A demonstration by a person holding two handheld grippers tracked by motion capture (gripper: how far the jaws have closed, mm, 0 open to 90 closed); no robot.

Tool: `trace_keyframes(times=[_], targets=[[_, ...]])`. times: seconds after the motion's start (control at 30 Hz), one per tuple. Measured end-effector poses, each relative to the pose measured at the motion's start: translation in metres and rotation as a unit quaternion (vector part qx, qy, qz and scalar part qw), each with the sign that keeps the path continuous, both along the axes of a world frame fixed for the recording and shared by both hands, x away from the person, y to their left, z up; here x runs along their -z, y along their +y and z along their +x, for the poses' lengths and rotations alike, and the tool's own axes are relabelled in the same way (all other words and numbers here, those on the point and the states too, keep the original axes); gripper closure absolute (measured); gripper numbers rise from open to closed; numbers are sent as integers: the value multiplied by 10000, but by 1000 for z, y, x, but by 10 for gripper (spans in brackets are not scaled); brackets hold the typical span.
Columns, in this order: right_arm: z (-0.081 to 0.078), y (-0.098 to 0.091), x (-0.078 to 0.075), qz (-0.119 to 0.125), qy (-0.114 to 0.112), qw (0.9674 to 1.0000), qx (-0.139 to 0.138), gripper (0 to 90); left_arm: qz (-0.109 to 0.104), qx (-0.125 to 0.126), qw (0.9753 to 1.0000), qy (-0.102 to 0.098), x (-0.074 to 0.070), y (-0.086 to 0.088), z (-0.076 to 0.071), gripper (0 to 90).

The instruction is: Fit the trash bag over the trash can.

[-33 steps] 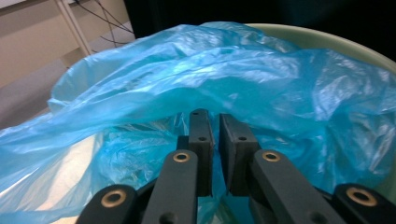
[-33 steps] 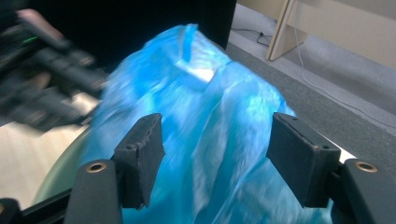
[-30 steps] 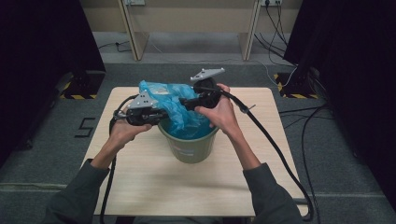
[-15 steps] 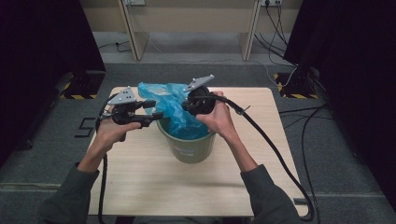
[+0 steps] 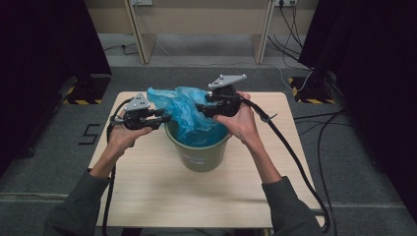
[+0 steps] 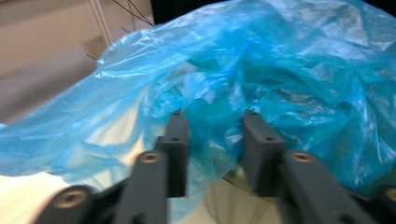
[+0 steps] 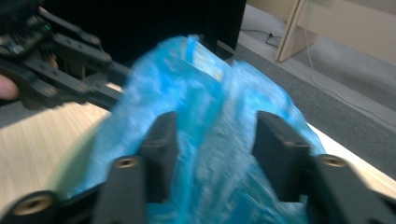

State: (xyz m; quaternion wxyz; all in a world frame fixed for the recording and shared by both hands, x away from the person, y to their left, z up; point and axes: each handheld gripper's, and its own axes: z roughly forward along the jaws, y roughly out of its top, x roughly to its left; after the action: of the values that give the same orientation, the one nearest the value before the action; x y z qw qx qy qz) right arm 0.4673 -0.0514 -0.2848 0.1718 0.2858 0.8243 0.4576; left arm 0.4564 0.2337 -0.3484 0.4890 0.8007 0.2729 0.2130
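A green bin (image 5: 199, 155) stands mid-table with a blue plastic bag (image 5: 184, 110) bunched over its far rim. My left gripper (image 5: 164, 117) reaches in from the left at the bag's edge. In the left gripper view its jaws (image 6: 212, 123) have just been closing. They still stand apart, with loose blue bag film (image 6: 280, 70) between them. My right gripper (image 5: 199, 107) meets the bag from the right above the bin. Its jaws (image 7: 217, 126) have just been opening, and the bag (image 7: 205, 93) lies slack in the gap between them.
The bin sits on a light wooden table (image 5: 147, 196). Cables trail from both grippers, the right one (image 5: 290, 152) running across the table toward its near right corner. The left gripper (image 7: 60, 70) appears at the upper left of the right gripper view.
The left gripper drew away to the left, then came back to the bag's left edge. The right gripper shifted slightly and no longer pinches the bag.
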Motion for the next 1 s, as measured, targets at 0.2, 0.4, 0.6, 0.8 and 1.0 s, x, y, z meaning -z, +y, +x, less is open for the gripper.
trace_keyframes(times=[0.2, 0.4, 0.6, 0.8, 1.0], targets=[[-1, 29, -8, 80, 51, 9997, -209, 367, 281, 141, 9993, -193, -4, -6, -7, 798], [6, 54, -11, 23, 99, 9990, -438, 457, 351, 277, 9986, -272, -4, -9, -12, 817], [15, 51, -4, -701, -181, 9968, -350, 855, 272, 391, 9983, -336, -4, -5, -22, 824], [16, 13, -2, -780, -205, 9967, 19, 900, 314, 564, 9968, -461, -3, -8, -37, 830], [15, -38, 5, -711, -184, 9956, 584, 900, 369, 813, 9945, -552, -1, -13, -53, 848]])
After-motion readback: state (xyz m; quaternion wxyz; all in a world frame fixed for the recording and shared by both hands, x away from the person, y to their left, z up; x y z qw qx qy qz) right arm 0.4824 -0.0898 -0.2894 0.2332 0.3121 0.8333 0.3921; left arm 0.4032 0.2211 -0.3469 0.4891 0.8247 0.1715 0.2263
